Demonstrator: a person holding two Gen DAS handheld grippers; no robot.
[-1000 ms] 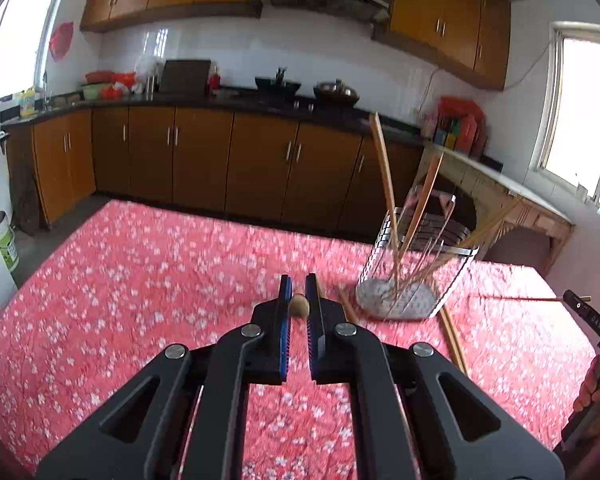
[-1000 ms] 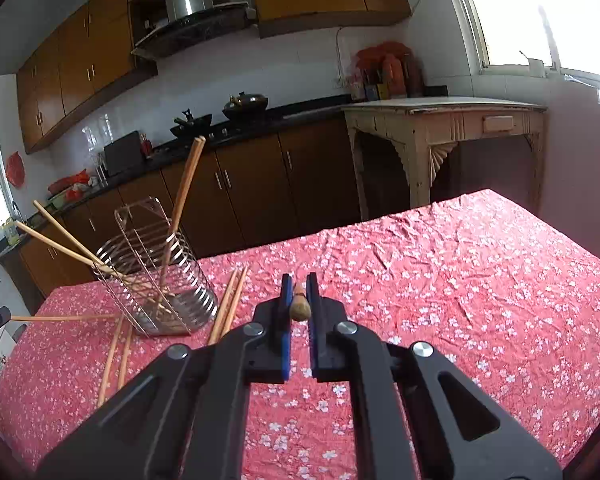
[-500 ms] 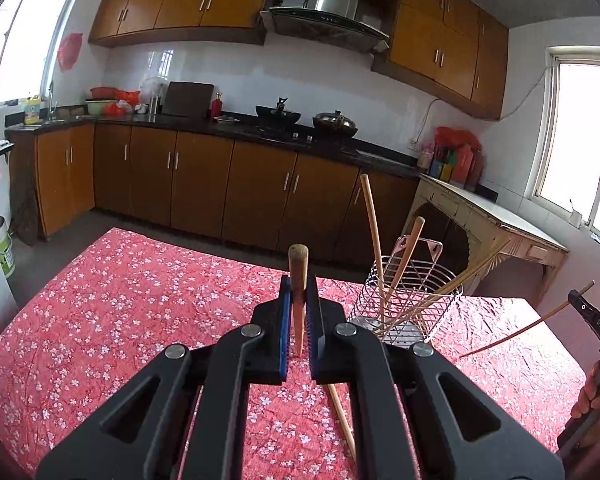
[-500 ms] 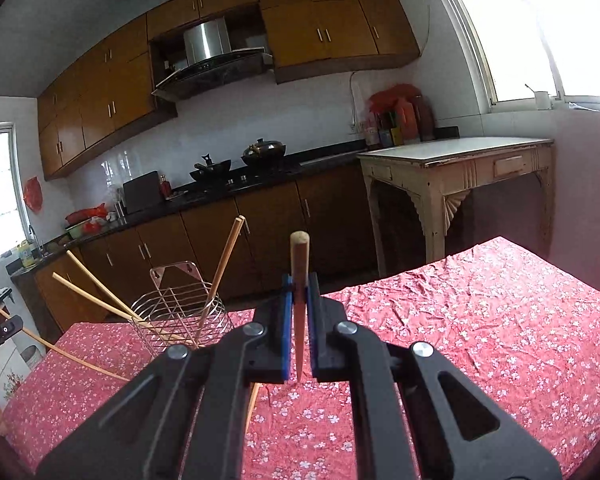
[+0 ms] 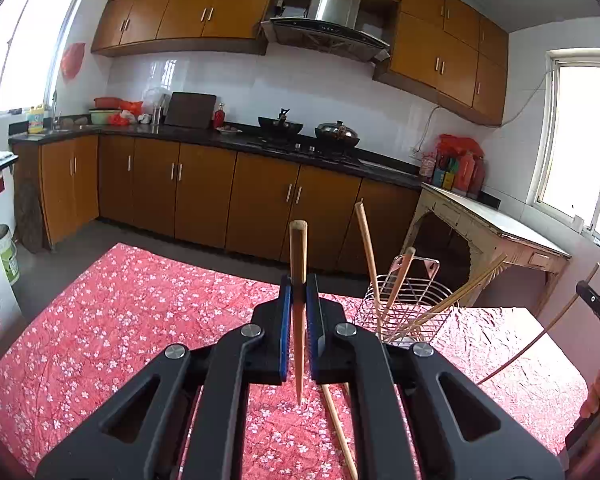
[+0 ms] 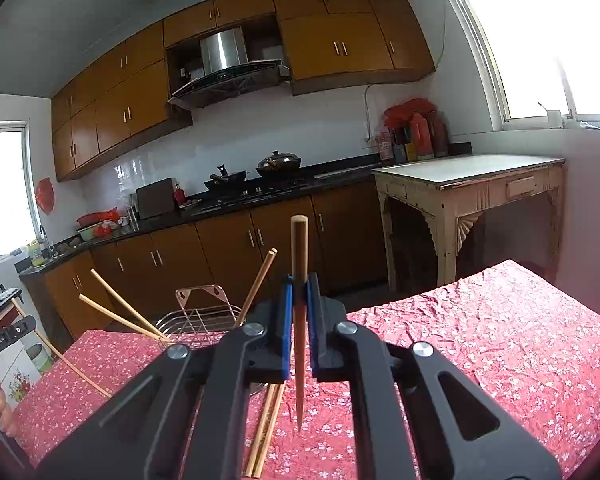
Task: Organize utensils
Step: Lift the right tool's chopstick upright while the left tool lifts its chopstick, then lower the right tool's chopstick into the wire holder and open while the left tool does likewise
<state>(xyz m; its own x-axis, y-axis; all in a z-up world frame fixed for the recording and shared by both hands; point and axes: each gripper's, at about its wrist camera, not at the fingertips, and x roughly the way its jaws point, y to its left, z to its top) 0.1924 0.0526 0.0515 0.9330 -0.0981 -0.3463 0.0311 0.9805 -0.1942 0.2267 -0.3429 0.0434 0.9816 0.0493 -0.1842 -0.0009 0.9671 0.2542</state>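
Under the left claw [image 5: 298, 304] we see a red flowered tablecloth [image 5: 140, 320] spreading ahead and to both sides. Far ahead of it runs a row of brown lower cabinets [image 5: 204, 196] beneath a black counter [image 5: 180, 134]. On that counter, straight ahead, stand a dark wok [image 5: 280, 124] and a lidded pot [image 5: 337, 131], with a steel range hood [image 5: 332, 16] above them and a dark board [image 5: 190, 110] off to the left. Ahead and right of the right claw [image 6: 298, 300] we find a worn pale side table [image 6: 472, 184], red bottles [image 6: 416, 132] behind it, and a bright window [image 6: 540, 32] above.
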